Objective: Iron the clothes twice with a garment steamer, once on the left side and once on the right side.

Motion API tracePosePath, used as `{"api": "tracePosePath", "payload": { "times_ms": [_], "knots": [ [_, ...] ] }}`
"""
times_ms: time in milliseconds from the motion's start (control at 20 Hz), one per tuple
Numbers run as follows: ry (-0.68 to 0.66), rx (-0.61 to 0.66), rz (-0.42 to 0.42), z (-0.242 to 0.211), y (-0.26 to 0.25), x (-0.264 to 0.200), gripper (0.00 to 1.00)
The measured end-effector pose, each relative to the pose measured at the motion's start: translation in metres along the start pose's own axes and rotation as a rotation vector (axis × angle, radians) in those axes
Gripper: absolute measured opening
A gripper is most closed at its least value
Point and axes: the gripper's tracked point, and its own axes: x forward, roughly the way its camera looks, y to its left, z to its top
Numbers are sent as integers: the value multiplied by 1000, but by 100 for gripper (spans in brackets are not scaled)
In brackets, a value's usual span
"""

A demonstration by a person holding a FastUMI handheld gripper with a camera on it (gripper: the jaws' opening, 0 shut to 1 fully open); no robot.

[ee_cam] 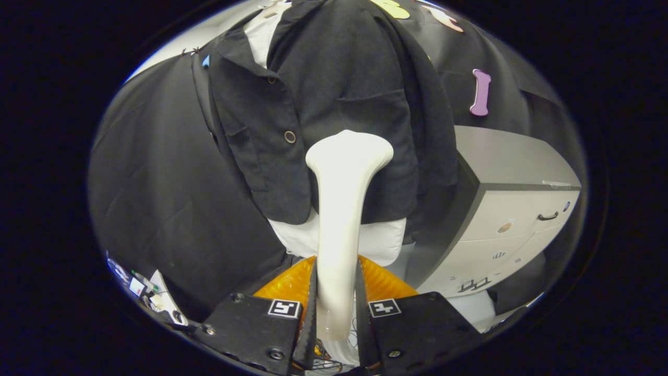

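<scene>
Gripper (336, 308) clamped on steamer (342, 209) handle | steamer head against dark jacket (323, 104) front | cabinet (514, 209) beside jacket

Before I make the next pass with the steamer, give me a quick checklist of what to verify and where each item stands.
1. Grip: claw shut on the white garment steamer, both fingers pressing its handle. Ok.
2. Steamer head faces the dark shirt, right of the button placket. Ok.
3. Head touching the fabric: cannot tell.
4. Steam flowing: cannot tell, none visible.
5. Shirt hangs spread over the white form, front open to the steamer. Ok.
6. Grey drawer cabinet stands close to the shirt's right side; room for a stroke there: cannot tell.
</scene>
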Motion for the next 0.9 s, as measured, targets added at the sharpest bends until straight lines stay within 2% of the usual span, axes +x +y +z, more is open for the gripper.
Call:
{"api": "tracePosePath", "payload": {
  "times_ms": [500,900],
  "knots": [
    [-153,-19,26,59,46,-68,34],
    [-292,-102,86,137,129,-113,34]
  ]
}}
